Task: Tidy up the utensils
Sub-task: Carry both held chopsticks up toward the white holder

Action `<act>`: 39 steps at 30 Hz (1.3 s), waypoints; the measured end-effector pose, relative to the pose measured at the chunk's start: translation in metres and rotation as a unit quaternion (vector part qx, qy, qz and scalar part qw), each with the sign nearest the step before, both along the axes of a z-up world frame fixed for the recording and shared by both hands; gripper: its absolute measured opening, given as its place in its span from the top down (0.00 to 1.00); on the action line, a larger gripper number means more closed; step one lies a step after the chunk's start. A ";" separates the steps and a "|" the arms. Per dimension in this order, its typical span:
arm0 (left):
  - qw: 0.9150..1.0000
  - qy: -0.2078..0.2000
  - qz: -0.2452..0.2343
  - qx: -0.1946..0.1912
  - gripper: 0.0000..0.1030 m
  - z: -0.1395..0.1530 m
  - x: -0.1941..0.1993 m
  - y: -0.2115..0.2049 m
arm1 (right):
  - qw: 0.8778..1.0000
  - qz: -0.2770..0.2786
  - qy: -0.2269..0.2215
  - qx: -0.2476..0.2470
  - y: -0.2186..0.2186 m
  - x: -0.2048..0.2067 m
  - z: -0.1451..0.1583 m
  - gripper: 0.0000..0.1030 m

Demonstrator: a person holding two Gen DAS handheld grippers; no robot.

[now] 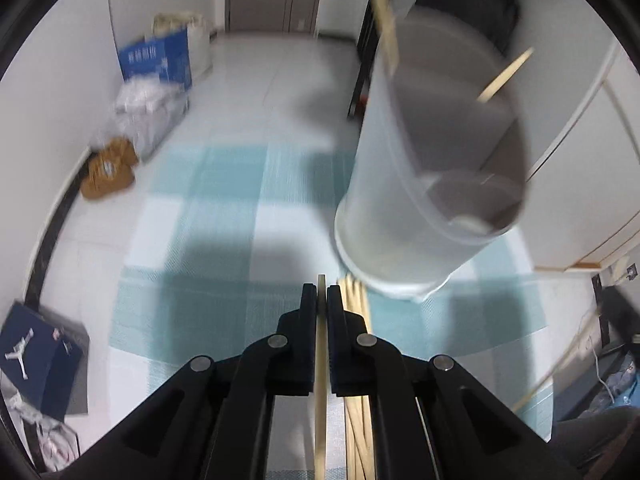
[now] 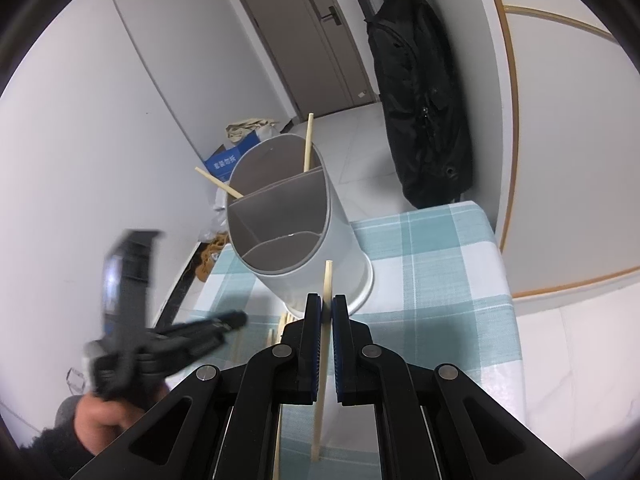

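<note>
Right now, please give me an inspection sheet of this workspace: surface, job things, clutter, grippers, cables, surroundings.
Surface: table under a checked cloth, teal and white.
Job's things: white holder stands on the cloth, divided inside; two chopsticks lean in its far compartment, the near one looks empty. Loose chopsticks lie on the cloth near the holder's base.
Clutter: nothing seen on the table.
Grippers: left gripper shut on one chopstick; right gripper shut on another chopstick.
Cables: a white one on the floor at the right edge of the left view.
Surroundings: door, black coat, blue box, bags, slippers.
</note>
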State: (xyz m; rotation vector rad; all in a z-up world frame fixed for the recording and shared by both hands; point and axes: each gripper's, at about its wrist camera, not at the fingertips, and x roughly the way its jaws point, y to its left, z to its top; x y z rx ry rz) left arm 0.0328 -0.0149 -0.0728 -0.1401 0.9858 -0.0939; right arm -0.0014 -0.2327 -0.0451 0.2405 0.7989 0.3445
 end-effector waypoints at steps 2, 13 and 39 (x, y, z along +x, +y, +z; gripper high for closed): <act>0.999 -0.031 0.001 -0.011 0.99 0.015 -0.010 0.001 | 1.000 -0.001 -0.005 -0.002 0.000 -0.003 0.002 0.96; 0.994 -0.102 0.000 -0.029 0.99 0.056 -0.037 0.008 | 0.999 0.000 -0.052 -0.005 0.005 -0.024 0.015 0.96; 0.986 -0.151 -0.067 -0.034 0.99 0.124 -0.033 -0.008 | 0.994 0.013 -0.110 0.006 0.017 -0.028 0.068 0.96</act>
